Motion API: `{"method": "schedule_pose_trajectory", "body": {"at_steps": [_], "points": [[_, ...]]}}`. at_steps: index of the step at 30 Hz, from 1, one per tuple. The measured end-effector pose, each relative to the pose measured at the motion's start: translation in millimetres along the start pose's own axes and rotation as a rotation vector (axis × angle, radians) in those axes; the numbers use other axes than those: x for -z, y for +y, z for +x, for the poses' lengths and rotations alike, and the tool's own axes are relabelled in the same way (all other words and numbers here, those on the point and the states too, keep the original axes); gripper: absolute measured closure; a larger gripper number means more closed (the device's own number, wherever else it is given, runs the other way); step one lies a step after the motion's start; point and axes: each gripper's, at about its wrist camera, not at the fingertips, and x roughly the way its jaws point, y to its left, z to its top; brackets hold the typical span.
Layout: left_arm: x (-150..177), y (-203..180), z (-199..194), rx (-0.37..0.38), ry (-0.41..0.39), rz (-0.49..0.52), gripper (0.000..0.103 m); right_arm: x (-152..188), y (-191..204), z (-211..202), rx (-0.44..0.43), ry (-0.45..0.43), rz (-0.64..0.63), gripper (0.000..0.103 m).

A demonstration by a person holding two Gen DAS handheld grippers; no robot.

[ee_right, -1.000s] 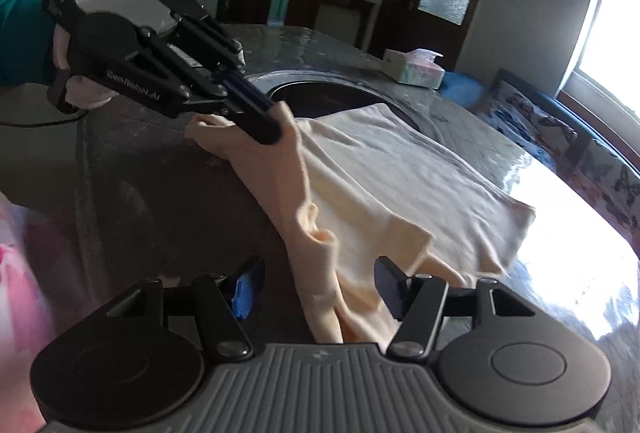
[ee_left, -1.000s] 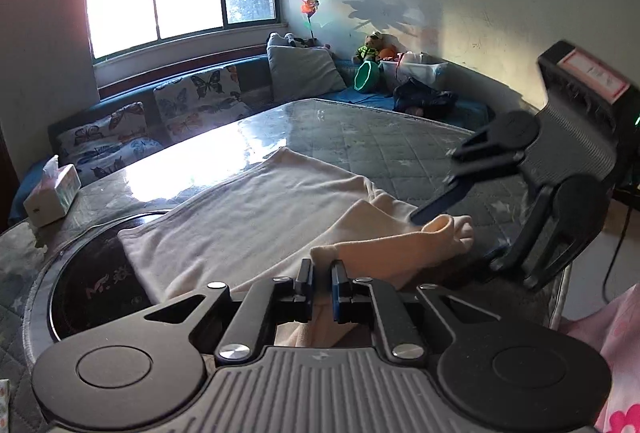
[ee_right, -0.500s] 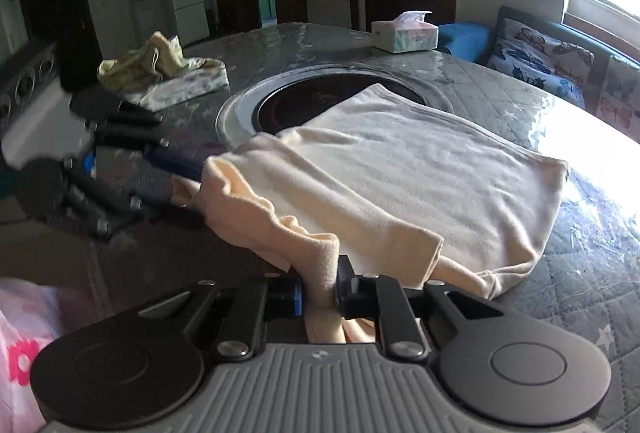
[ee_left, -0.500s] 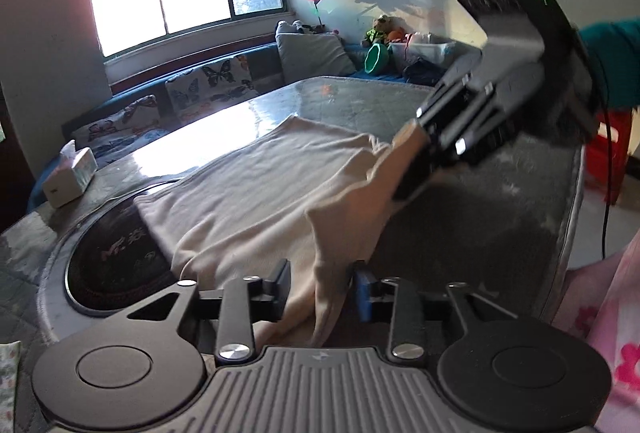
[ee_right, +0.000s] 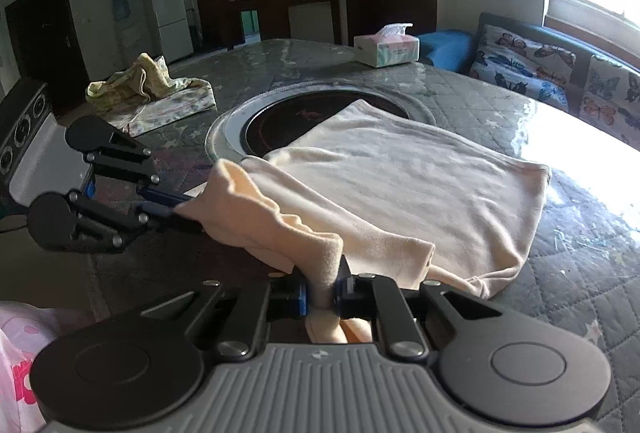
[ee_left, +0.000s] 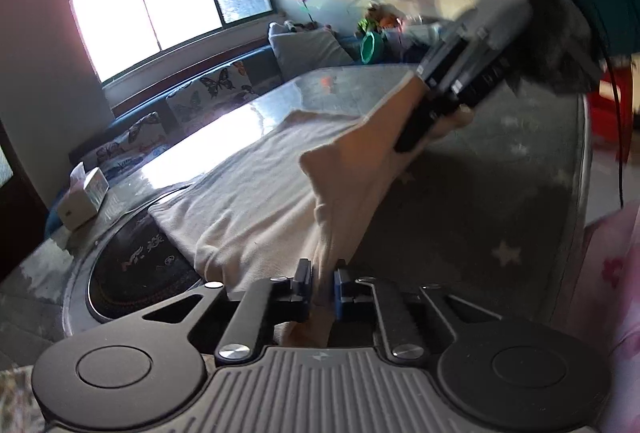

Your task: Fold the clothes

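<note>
The cream garment [ee_right: 420, 185] lies spread on the desk [ee_right: 580, 253], its far part overlapping the round dark inset plate [ee_right: 280, 125] at the desk's centre. Its near edge is lifted off the surface. The left hand-held gripper [ee_left: 322, 283] is closed on one bunched end of that edge; the right hand-held gripper [ee_right: 322, 293] is closed on the other end. A tissue box [ee_right: 386, 49] stands near the far edge.
</note>
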Motion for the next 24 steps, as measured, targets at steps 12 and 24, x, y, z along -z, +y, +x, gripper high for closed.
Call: {"method": "schedule_pose_trajectory", "body": {"at_steps": [12, 24], "points": [[-18.7, -21.8, -59.5, 0.104, -0.049, -0.03, 0.093, 11.1, 32.5, -71.7, -0.031, -0.024, -0.045, 0.093], [-40.1, -14.4, -76.2, 0.215, -0.052, -0.106, 0.094, 8.3, 41.6, -108.6, -0.094, 0.035, -0.012, 0.093]]}}
